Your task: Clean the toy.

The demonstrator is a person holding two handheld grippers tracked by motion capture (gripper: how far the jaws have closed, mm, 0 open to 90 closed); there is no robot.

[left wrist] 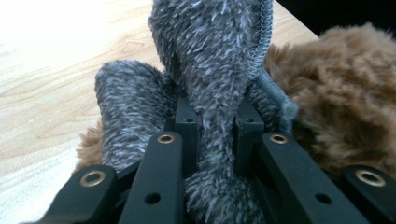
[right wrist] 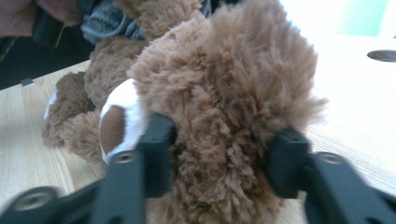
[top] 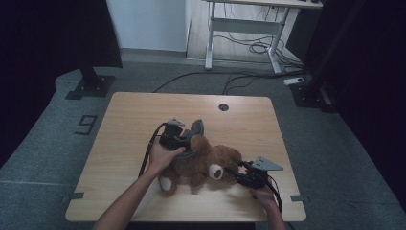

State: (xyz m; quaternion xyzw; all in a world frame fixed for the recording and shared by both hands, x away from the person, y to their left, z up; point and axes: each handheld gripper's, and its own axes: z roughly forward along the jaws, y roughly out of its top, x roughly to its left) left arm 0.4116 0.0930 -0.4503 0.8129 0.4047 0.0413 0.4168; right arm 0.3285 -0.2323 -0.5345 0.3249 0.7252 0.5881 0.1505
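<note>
The right gripper (top: 238, 173) is sitting nearest, at the bear's (top: 203, 165) head; its jaws are standing apart on either side of the brown fur, and whether the pads are pressing cannot be told. The bear is lying on the table (top: 134, 115). Farther off, the left gripper (top: 184, 139) is pinching grey cloth (left wrist: 215, 70) between closed jaws.

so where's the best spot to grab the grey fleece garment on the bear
Take the grey fleece garment by its loose flap standing up off the teddy bear's back, coming from the bear's back side, the far side in the high view. The flap is thin, free of the body and upright, so fingers can close across it. The left gripper is shut on exactly that fold.
</note>
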